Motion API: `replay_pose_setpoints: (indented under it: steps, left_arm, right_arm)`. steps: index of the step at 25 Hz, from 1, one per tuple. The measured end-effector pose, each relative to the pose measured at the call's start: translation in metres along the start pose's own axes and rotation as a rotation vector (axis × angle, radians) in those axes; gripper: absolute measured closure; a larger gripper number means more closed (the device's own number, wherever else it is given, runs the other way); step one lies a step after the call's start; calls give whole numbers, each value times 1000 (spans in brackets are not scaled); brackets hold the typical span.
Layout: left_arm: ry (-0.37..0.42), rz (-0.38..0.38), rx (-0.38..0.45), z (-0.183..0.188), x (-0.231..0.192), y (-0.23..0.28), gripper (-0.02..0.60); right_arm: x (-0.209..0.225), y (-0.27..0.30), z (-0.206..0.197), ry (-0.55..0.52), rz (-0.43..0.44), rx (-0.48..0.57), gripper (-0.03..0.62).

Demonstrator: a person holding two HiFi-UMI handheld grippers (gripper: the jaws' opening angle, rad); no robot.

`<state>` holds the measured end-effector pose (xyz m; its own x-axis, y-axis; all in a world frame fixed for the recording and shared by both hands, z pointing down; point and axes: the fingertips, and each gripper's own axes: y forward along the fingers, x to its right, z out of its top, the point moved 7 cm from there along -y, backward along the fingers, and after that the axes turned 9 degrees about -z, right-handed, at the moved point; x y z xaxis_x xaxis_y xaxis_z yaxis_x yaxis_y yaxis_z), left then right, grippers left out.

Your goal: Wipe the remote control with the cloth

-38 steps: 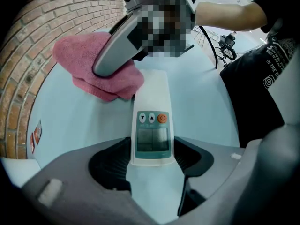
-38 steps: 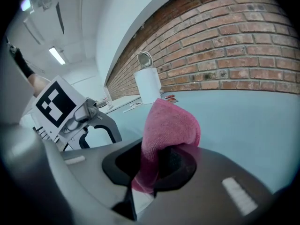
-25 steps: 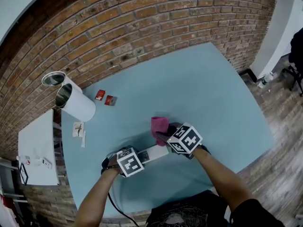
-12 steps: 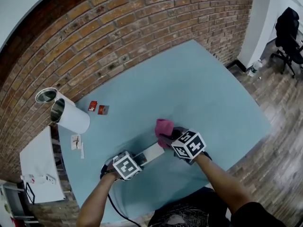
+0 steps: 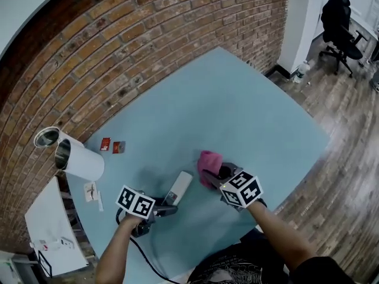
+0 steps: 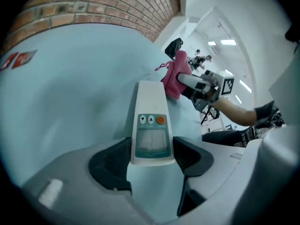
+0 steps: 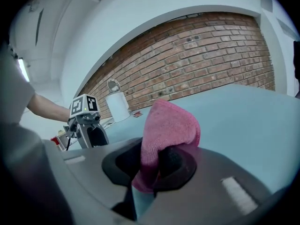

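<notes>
Your left gripper point(image 5: 166, 209) clamps the remote point(image 5: 179, 187) steady; your right gripper point(image 5: 218, 173), at 3 o'clock, pinches the cloth point(image 5: 207, 160) for wiping.

Remote control point(image 6: 150, 125): down and up arrow signs, plus a power sign on its buttons — no words legible.
Red cards point(image 5: 112, 146): print too small to read.

Head view is looking steeply down on the counter point(image 5: 249, 105) from over its near edge. Left gripper view is skimming low over the counter, facing the right gripper point(image 6: 182, 80). Right gripper view is facing back at the left gripper point(image 7: 96, 135). All three are sharing the counter.
</notes>
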<state>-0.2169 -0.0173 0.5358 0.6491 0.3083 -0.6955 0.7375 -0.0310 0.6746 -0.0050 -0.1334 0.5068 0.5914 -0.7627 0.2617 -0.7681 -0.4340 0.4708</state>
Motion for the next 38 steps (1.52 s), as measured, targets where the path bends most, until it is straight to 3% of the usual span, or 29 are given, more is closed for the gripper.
replay_pose_setpoints:
  steps: [5, 9, 14, 20, 38]
  left_arm:
    - [-212, -273, 128, -8, 4, 5, 295]
    - [-442, -605, 291, -14, 23, 19, 295]
    - [-579, -786, 425, -26, 28, 31, 295]
    - [-631, -866, 467, -32, 31, 38, 295]
    - [-646, -898, 548, -15, 38, 49, 295]
  right_arm:
    - [-14, 1, -5, 7, -19, 27, 530]
    - [-23, 2, -9, 5, -9, 48, 530]
    - [-25, 4, -13, -15, -37, 55, 530]
    - [-29, 13, -15, -23, -41, 54, 530]
    - [-56, 8, -23, -47, 25, 39, 530]
